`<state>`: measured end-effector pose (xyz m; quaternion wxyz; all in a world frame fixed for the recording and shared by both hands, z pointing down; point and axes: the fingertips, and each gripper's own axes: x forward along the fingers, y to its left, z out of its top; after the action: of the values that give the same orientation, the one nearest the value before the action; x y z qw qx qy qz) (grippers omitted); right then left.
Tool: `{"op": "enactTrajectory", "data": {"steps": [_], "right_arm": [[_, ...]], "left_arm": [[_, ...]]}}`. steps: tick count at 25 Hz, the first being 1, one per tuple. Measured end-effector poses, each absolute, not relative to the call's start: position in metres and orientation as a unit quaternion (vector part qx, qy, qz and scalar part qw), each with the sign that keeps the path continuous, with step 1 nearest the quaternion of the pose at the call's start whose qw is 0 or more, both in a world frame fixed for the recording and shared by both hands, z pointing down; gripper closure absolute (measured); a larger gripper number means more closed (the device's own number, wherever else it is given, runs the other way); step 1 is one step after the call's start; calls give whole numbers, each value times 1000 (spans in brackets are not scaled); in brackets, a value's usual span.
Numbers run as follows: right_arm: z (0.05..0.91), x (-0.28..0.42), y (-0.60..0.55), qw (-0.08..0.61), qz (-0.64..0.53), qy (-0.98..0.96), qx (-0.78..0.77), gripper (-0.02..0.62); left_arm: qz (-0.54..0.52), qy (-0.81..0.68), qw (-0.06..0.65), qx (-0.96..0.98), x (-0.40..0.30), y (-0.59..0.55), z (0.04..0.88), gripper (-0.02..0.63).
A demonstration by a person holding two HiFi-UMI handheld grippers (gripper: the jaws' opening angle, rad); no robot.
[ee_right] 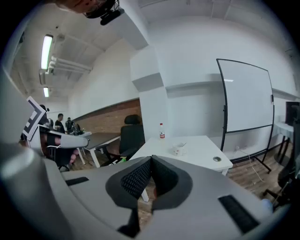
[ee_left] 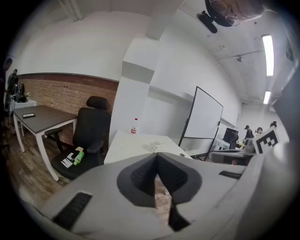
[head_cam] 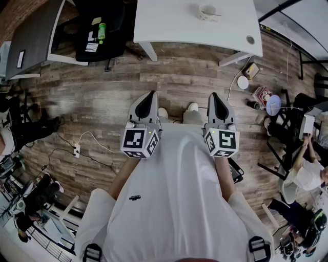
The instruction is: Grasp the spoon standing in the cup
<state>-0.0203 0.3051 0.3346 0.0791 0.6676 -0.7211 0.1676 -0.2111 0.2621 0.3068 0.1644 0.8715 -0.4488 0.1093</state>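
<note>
Two grippers are at your waist, the left gripper and the right gripper. Both have their jaws together, with nothing between them. Both are well apart from the white table ahead.

The cup stands on the table top, clear of the near edge and right of centre. The spoon stands in it, with its handle leaning over the rim.

Procedure, as judged from this position:
1. Step up to the near edge of the table. The approach has not started.
2. Use the right gripper, which is on the cup's side.
3. Open its jaws before they reach the cup.
4. Come down from above and set the jaws on either side of the handle, above the rim.
5. Close on the handle only. A push on the rim is likely to tip or slide the cup.

Count:
- Grippers: two.
- Cups: one.
- Spoons: one.
- Bottle at the table's far edge: one.
- Cable port near the near right corner: one.
</note>
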Motion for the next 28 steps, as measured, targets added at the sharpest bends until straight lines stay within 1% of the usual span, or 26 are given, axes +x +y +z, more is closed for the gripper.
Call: {"op": "enactTrajectory", "data": {"steps": [4, 11, 15, 18, 23, 28], "right_arm": [[327, 10, 327, 96, 160, -717, 671, 592], [321, 50, 324, 80, 161, -717, 674, 592], [320, 77, 319, 56, 164, -734, 657, 592], [329, 91, 311, 45, 165, -744, 646, 592], [337, 108, 287, 47, 166, -743, 646, 592], [353, 122, 261, 47, 193, -729, 656, 592]], "left_arm": [[121, -437, 192, 871, -179, 295, 313, 611], [128, -449, 175, 867, -142, 287, 307, 611], [137, -445, 157, 871, -101, 280, 305, 611], [134, -447, 157, 870, -77, 276, 305, 611], [133, -465, 174, 858, -66, 270, 311, 611], [147, -462, 189, 854, -63, 237, 326, 611]]}}
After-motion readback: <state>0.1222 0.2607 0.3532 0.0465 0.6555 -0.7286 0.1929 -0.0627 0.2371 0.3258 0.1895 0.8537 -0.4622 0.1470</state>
